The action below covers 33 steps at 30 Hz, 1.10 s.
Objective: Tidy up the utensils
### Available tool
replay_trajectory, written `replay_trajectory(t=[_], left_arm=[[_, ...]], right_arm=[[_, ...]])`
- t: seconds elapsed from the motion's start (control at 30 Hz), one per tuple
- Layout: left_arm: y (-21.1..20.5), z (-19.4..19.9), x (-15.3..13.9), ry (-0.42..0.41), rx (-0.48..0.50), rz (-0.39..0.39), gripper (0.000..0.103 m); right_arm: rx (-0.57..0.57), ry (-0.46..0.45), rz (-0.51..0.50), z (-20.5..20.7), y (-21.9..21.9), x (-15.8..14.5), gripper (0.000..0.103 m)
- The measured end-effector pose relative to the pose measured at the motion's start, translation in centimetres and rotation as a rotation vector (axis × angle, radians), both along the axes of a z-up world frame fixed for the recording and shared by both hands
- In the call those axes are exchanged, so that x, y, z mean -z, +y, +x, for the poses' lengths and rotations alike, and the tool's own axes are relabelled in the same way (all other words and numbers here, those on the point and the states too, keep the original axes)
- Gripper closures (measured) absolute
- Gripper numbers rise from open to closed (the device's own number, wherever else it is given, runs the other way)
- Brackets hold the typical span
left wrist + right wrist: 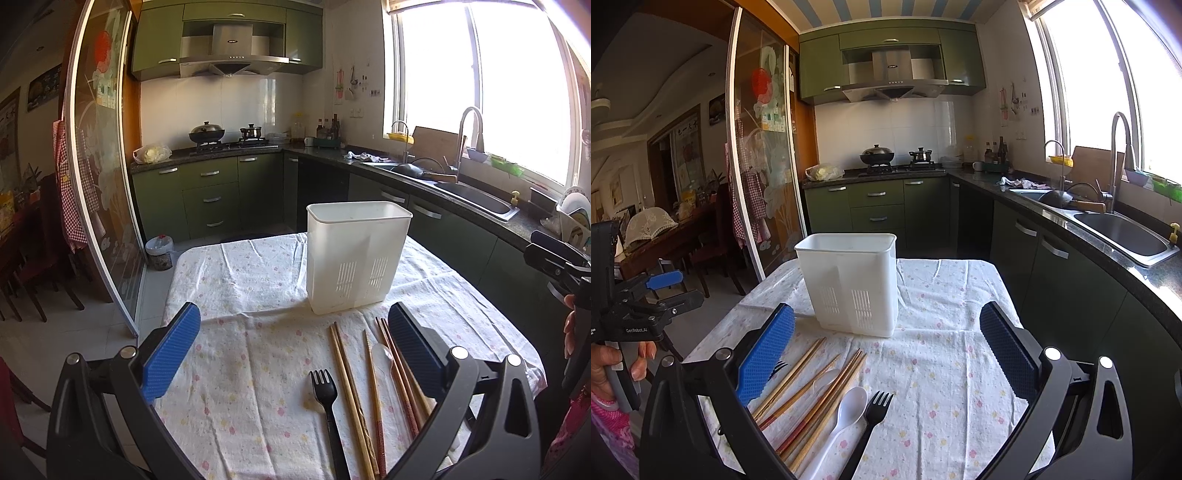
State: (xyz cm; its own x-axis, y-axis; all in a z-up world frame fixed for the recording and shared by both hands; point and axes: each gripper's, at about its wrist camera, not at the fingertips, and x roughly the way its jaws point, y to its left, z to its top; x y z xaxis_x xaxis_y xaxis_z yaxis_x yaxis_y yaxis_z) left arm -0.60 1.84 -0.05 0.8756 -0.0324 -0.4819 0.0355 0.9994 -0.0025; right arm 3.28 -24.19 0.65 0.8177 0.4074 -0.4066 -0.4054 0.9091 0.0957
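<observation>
A white plastic utensil holder (356,254) stands upright and looks empty on the flowered tablecloth (251,350); it also shows in the right wrist view (853,282). In front of it lie several wooden chopsticks (351,387), a black plastic fork (327,398) and a clear spoon (382,356). The right wrist view shows the chopsticks (816,391), a white spoon (846,413), a black fork (870,421) and a clear spoon (825,380). My left gripper (293,354) is open above the cloth, the utensils near its right finger. My right gripper (886,354) is open, the utensils near its left finger.
The small table stands in a green kitchen. A counter with a sink (1123,232) and tap runs along the right. A stove with pots (221,136) is at the back. A glass sliding door (99,177) stands to the left. The other gripper shows at the left edge (646,295).
</observation>
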Motion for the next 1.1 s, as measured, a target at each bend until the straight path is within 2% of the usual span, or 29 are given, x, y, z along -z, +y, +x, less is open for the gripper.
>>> replay_trajectory(t=[0.23,1.1], left_arm=[[0.05,-0.14,-0.18,-0.016,-0.032,0.008,0.006],[-0.22,-0.17,-0.22,-0.010,-0.024,0.018,0.006]], right_arm=[[-0.002,-0.001,0.000,0.07,0.14,0.15,0.004],[-0.009,-0.004,-0.004,0.01,0.29,0.27,0.004]])
